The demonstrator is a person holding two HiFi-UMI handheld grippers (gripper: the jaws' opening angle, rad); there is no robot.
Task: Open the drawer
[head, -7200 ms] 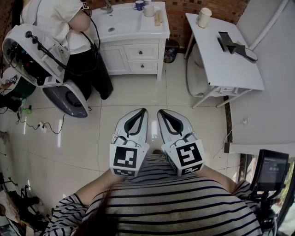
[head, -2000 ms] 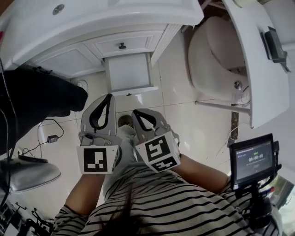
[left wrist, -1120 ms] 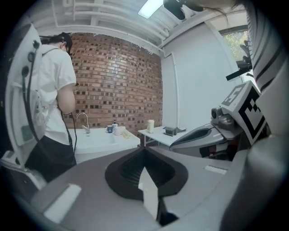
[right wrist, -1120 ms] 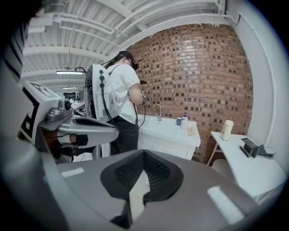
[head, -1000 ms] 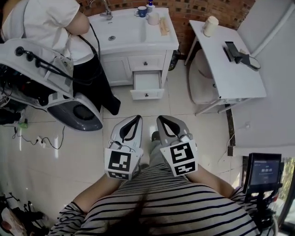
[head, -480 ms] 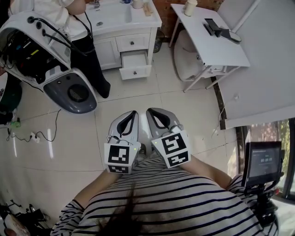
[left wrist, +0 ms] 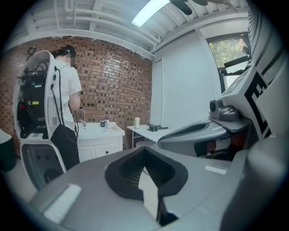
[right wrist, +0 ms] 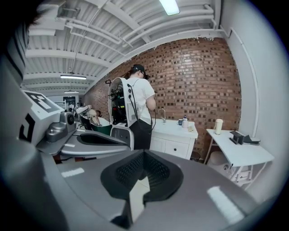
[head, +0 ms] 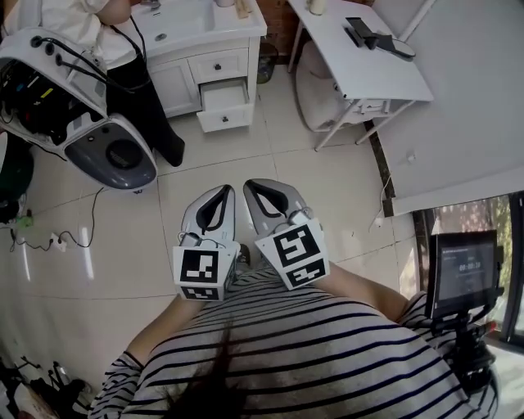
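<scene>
**Drawer**: lower of two in the white vanity cabinet, far end of the tiled floor in the head view. Stands pulled out, its front and knob forward of the cabinet face, the upper one flush. Judged: the task's aim is met, which accounts for nothing touching it.

**Left gripper**: held low against the striped shirt, pointing across the floor toward the cabinet and well apart from it. Jaws pressed together, nothing between them.

**Right gripper**: just beside the left one, roughly parallel to it. Jaws likewise closed on nothing. Judged: an idle carrying posture, both tools tucked in since no grasp is wanted.

**Person in white top**: stands at the sink, left of the drawer, clear of its travel.

**White salon unit**: parked beside that person, cables trailing on the tiles.

**White surface**: right of the cabinet, dark devices on top, a stool beneath.

**Screen on stand**: at the wearer's right.
</scene>
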